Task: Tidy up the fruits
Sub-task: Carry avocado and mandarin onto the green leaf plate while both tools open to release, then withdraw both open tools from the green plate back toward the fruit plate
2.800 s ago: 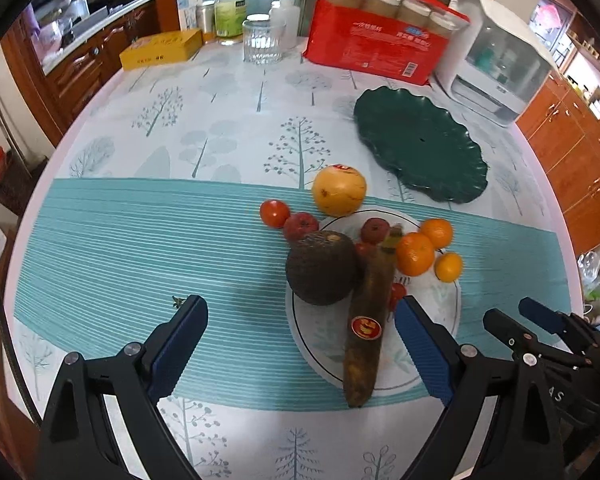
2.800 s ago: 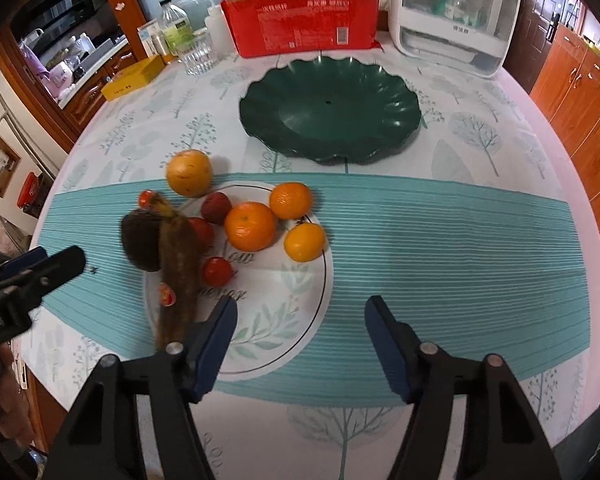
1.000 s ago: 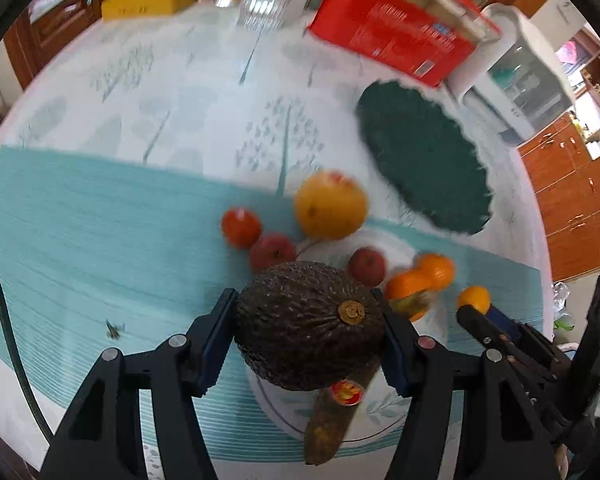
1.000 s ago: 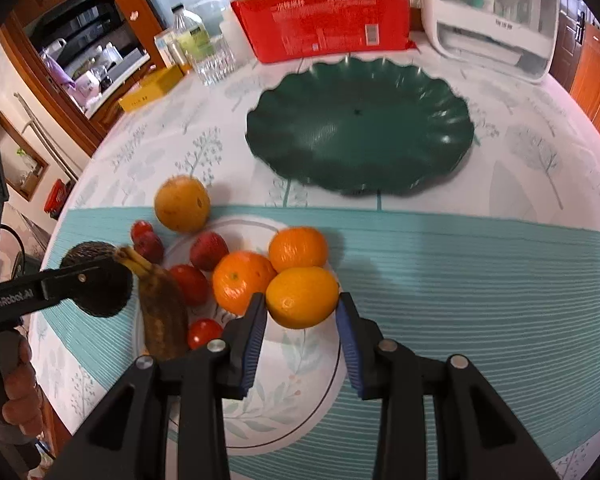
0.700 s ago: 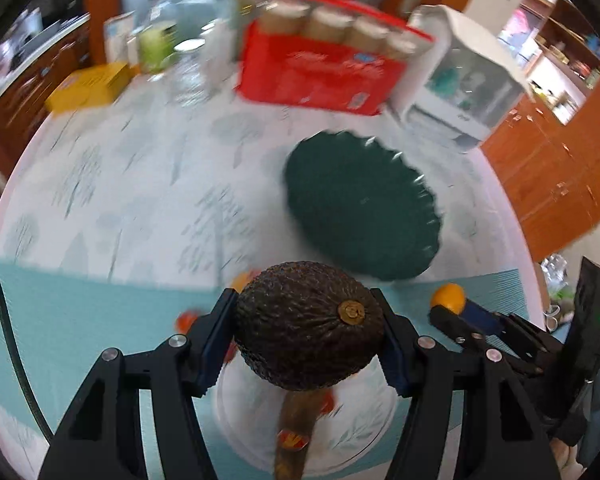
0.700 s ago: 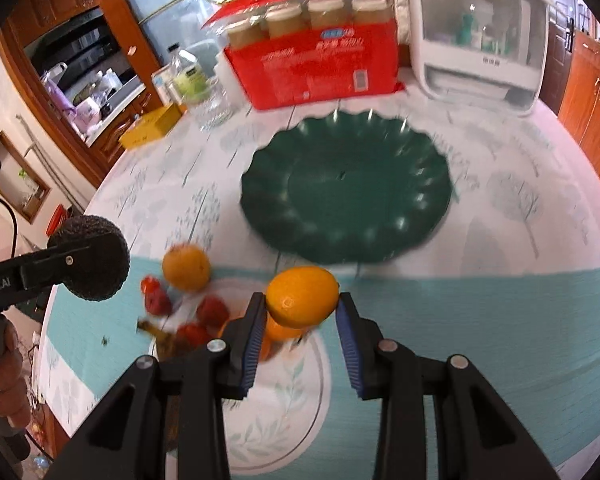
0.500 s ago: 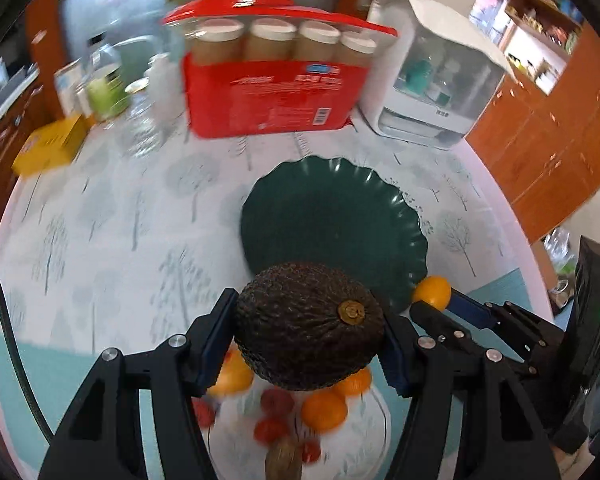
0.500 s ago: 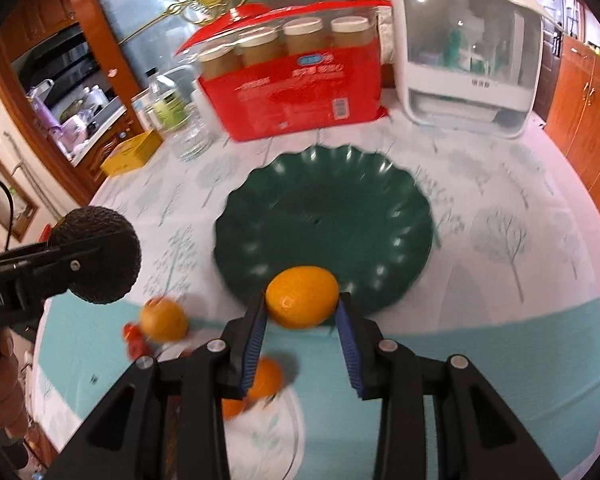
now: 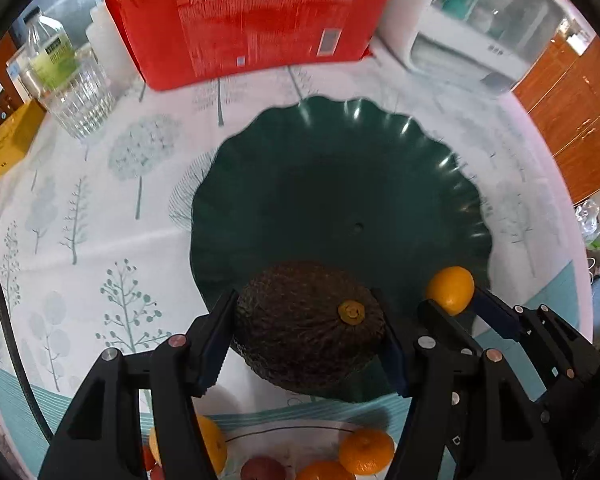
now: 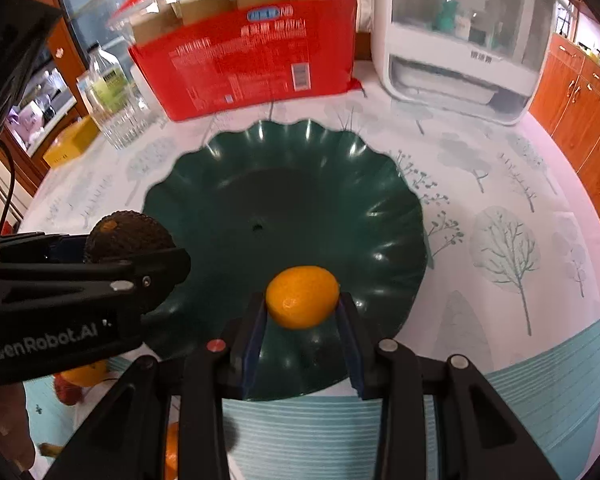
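White "GenRobot.AI" lettering on left gripper (image 10: 136, 248), fingers clamping avocado (image 9: 308, 326); right gripper (image 10: 302, 308) fingers clamping orange (image 10: 302, 296).

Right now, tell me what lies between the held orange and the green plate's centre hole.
Nothing: in the right wrist view, only bare green plate stretches from the orange to the hole.

Green plate (image 10: 388, 216): glossy, smooth, plastic-looking, bright glints along the scalloped rim. Avocado (image 9: 300, 332): dark, matt, rough pebbled skin. Small orange (image 10: 302, 297): finely dimpled peel, soft sheen. Left hand-held gripper (image 9: 308, 336) and right hand-held gripper (image 10: 302, 316): matt black plastic fingers, silvery metal screw heads, blue ribbed pads. Surface (image 9: 100, 208) covered by a smooth printed cloth, slight shine. Red pack (image 10: 244, 68): glossy film. Tumbler (image 9: 80, 104): clear ribbed glass. Cabinets (image 10: 580, 112): polished reddish wood.
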`<control>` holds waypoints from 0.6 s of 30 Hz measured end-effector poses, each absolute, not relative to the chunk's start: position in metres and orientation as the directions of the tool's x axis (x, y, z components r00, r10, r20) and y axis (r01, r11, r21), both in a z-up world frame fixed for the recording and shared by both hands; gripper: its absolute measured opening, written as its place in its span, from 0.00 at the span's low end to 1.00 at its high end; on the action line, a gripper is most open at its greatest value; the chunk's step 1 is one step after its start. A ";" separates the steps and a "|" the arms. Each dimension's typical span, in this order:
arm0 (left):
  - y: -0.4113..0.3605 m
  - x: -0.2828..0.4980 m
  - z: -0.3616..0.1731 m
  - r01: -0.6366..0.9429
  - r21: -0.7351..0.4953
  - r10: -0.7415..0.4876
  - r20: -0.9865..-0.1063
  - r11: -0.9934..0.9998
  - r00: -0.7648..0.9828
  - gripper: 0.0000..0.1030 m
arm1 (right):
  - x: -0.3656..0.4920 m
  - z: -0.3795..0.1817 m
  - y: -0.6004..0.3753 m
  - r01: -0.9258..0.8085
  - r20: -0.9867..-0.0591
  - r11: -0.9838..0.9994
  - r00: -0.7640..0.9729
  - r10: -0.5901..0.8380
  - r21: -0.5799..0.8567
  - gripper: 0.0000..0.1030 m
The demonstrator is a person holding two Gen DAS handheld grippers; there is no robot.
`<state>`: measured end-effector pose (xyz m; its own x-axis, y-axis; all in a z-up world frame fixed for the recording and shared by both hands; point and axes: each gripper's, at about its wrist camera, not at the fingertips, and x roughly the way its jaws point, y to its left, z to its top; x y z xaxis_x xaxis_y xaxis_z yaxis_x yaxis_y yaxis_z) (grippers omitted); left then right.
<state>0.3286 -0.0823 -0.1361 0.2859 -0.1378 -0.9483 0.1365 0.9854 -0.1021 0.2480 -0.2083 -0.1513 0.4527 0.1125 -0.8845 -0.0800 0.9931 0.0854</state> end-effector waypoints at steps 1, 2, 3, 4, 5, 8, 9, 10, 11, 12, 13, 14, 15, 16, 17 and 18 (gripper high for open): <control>-0.083 0.330 -0.141 0.136 -0.099 -0.134 -0.952 0.986 0.277 0.61 | 0.250 -0.155 -0.208 -0.080 -0.888 0.993 0.446 0.112 0.085 0.35; -0.083 0.331 -0.145 0.135 -0.096 -0.130 -0.955 0.986 0.268 0.61 | 0.251 -0.157 -0.208 -0.081 -0.891 0.993 0.440 0.114 0.086 0.35; -0.083 0.331 -0.149 0.136 -0.094 -0.127 -0.958 0.986 0.256 0.61 | 0.251 -0.158 -0.208 -0.082 -0.892 0.993 0.438 0.115 0.088 0.36; -0.083 0.332 -0.151 0.135 -0.093 -0.124 -0.961 0.987 0.248 0.61 | 0.251 -0.158 -0.208 -0.083 -0.891 0.992 0.437 0.120 0.093 0.36; -0.082 0.333 -0.153 0.134 -0.098 -0.129 -0.959 0.986 0.251 0.62 | 0.251 -0.159 -0.208 -0.086 -0.892 0.991 0.434 0.126 0.098 0.36; -0.082 0.333 -0.145 0.144 -0.106 -0.144 -0.947 0.984 0.286 0.70 | 0.252 -0.159 -0.208 -0.094 -0.894 0.989 0.425 0.140 0.110 0.38; -0.082 0.333 -0.141 0.145 -0.103 -0.142 -0.945 0.984 0.296 0.77 | 0.252 -0.159 -0.208 -0.096 -0.895 0.989 0.425 0.139 0.108 0.39; -0.083 0.333 -0.137 0.146 -0.093 -0.135 -0.940 0.985 0.313 0.81 | 0.251 -0.157 -0.207 -0.097 -0.894 0.990 0.427 0.135 0.103 0.44; -0.083 0.333 -0.133 0.147 -0.084 -0.128 -0.937 0.986 0.324 0.82 | 0.250 -0.155 -0.207 -0.099 -0.893 0.990 0.431 0.132 0.099 0.47; -0.084 0.332 -0.130 0.149 -0.077 -0.123 -0.935 0.986 0.332 0.83 | 0.249 -0.154 -0.206 -0.101 -0.891 0.990 0.436 0.131 0.096 0.49; -0.084 0.332 -0.126 0.150 -0.072 -0.119 -0.934 0.986 0.336 0.83 | 0.249 -0.151 -0.205 -0.104 -0.889 0.990 0.441 0.127 0.091 0.52; -0.083 0.331 -0.124 0.151 -0.069 -0.117 -0.934 0.986 0.339 0.83 | 0.249 -0.148 -0.204 -0.105 -0.887 0.991 0.445 0.120 0.081 0.54; -0.083 0.330 -0.121 0.152 -0.070 -0.118 -0.933 0.986 0.341 0.83 | 0.249 -0.147 -0.202 -0.106 -0.888 0.992 0.447 0.111 0.071 0.54; -0.082 0.329 -0.119 0.152 -0.073 -0.122 -0.931 0.986 0.343 0.83 | 0.249 -0.145 -0.200 -0.108 -0.888 0.993 0.448 0.100 0.057 0.54; -0.082 0.329 -0.116 0.150 -0.077 -0.125 -0.930 0.986 0.345 0.83 | 0.248 -0.142 -0.198 -0.115 -0.889 0.992 0.449 0.091 0.043 0.54; -0.080 0.327 -0.113 0.148 -0.084 -0.131 -0.928 0.985 0.348 0.83 | 0.247 -0.140 -0.196 -0.119 -0.888 0.992 0.451 0.088 0.038 0.54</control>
